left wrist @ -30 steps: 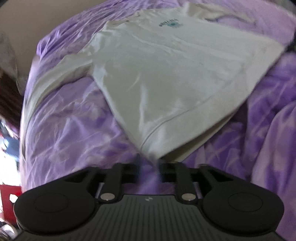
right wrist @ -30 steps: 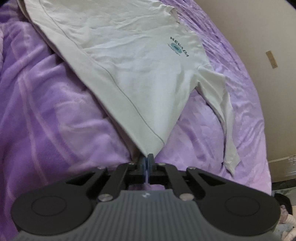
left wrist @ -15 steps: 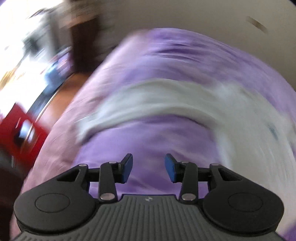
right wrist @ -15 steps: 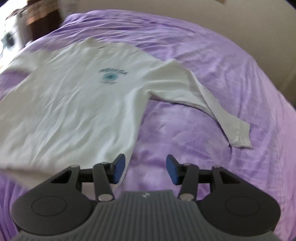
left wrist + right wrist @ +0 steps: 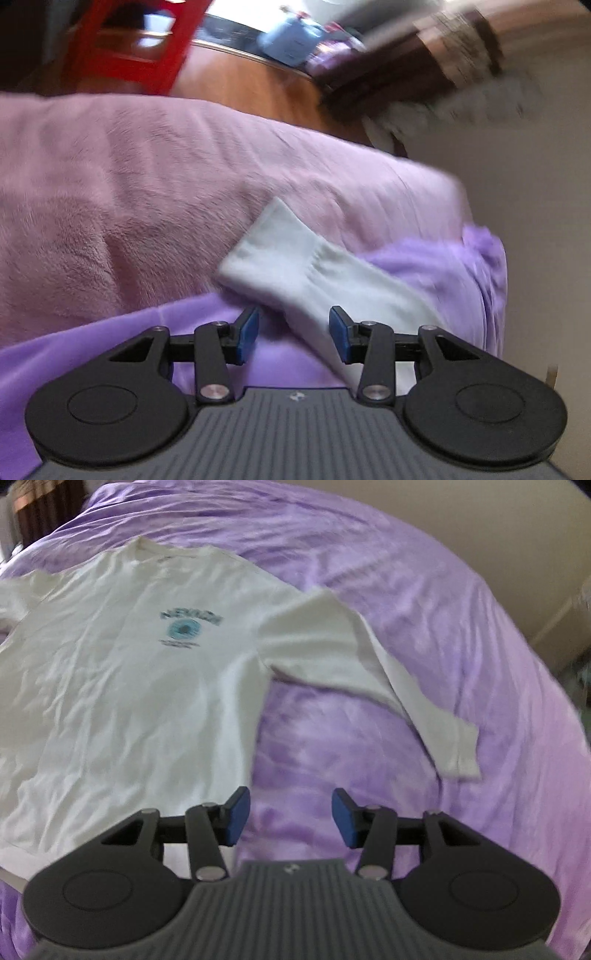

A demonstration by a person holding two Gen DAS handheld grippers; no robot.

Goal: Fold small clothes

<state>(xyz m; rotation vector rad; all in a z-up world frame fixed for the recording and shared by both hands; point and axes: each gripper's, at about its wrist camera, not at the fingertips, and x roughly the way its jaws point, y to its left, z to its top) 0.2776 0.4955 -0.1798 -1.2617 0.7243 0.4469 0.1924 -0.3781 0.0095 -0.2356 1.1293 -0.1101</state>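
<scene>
The white long-sleeved shirt [image 5: 122,686] lies flat, front side up, on the purple bedcover [image 5: 424,602]. It has a blue-green round print with dark letters [image 5: 186,627] on the chest (the letters are too blurred to read). In the right wrist view one sleeve [image 5: 373,672] stretches out to the right over the cover, and its cuff [image 5: 460,755] lies well apart from the body of the shirt.

The right gripper [image 5: 290,818] hangs above the bare cover just beside the shirt's side edge. Its jaws have just been opening; now they stand apart and nothing is between them.

In the left wrist view the other sleeve's cuff [image 5: 273,247] lies at the edge of the bed, where a pink fleece blanket [image 5: 129,206] meets the purple cover. The left gripper [image 5: 293,330] is released too, jaws apart, and the sleeve passes in the gap between them without the pads pressing on it. Beyond the bed there is a wooden floor [image 5: 240,85] and something red [image 5: 140,40], all blurred.
</scene>
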